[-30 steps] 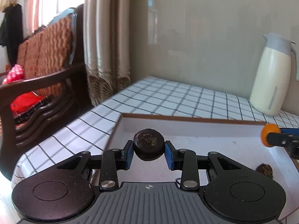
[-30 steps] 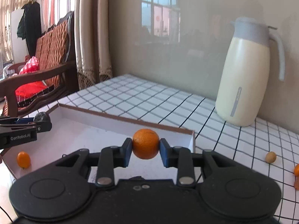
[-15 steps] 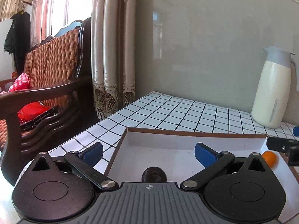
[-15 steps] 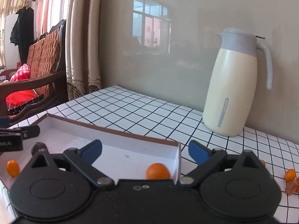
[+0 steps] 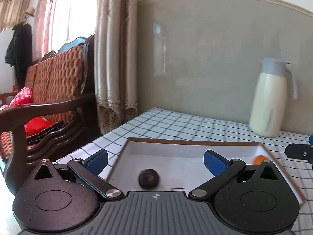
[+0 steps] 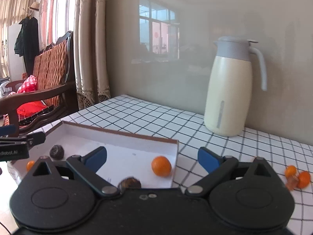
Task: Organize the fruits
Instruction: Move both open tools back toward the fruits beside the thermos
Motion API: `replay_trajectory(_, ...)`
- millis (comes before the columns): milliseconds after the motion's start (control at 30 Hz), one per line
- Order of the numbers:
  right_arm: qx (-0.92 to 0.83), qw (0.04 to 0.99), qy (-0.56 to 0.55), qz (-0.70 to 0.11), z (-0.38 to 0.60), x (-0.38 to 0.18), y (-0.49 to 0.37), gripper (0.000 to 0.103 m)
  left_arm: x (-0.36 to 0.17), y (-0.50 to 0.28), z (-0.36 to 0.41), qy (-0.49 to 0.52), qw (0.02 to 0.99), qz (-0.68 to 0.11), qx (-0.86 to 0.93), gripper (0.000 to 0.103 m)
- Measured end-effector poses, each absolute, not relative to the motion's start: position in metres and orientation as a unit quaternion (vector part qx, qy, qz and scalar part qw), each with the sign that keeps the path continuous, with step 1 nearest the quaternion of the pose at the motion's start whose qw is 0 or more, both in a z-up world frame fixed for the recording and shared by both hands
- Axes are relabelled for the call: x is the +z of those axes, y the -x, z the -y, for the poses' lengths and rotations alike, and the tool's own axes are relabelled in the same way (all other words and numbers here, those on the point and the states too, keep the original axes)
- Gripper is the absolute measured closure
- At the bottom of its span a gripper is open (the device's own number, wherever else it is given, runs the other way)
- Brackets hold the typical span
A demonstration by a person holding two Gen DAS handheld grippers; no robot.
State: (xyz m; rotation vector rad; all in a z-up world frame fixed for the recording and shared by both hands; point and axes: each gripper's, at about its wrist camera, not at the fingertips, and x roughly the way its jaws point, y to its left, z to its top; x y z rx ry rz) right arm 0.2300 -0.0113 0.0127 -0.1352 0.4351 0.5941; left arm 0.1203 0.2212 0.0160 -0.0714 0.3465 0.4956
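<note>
Left hand-held gripper (image 5: pixel 155 159): jaws spread wide with nothing between the blue pads; they have just been opening. It hangs over the near left part of the tray.
Right hand-held gripper (image 6: pixel 152 157): jaws also spread wide and empty, just opened, over the tray's right end.
Tray (image 6: pixel 121 132): shallow white box with a brown rim, lying on the checked surface (image 6: pixel 156 117) towards its left edge.
Dark fruit (image 5: pixel 149 178): round and brown-black, resting on the tray floor just in front of the left hand-held gripper, blurred.
Orange (image 6: pixel 161 166): on the tray floor beside the right wall, between the right hand-held gripper's fingers in view but untouched.
Second dark fruit (image 6: pixel 129 184): at the tray's near edge, partly hidden by the right hand-held gripper's body.
Small orange fruit (image 6: pixel 30 165): in the tray's near left corner.
Loose fruits (image 6: pixel 298 178): a few small orange ones on the surface, well to the right of the tray.
Jug (image 6: pixel 229 90): cream with a grey lid, upright at the surface's far edge against the wall.
</note>
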Motion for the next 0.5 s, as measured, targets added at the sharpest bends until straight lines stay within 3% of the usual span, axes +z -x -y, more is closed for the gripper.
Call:
replay_trajectory(333,0.24,0.945,0.063,-0.215,0.074,0.013,-0.186,0.01,0.019,-0.112,-0.131,-0.082,0.958,-0.138,0.238,0.0)
replay_trajectory(500,0.202,0.955,0.053,-0.21,0.116,0.014,-0.186,0.026,0.026,-0.122,-0.099,-0.09,0.967,-0.14,0.194,0.0)
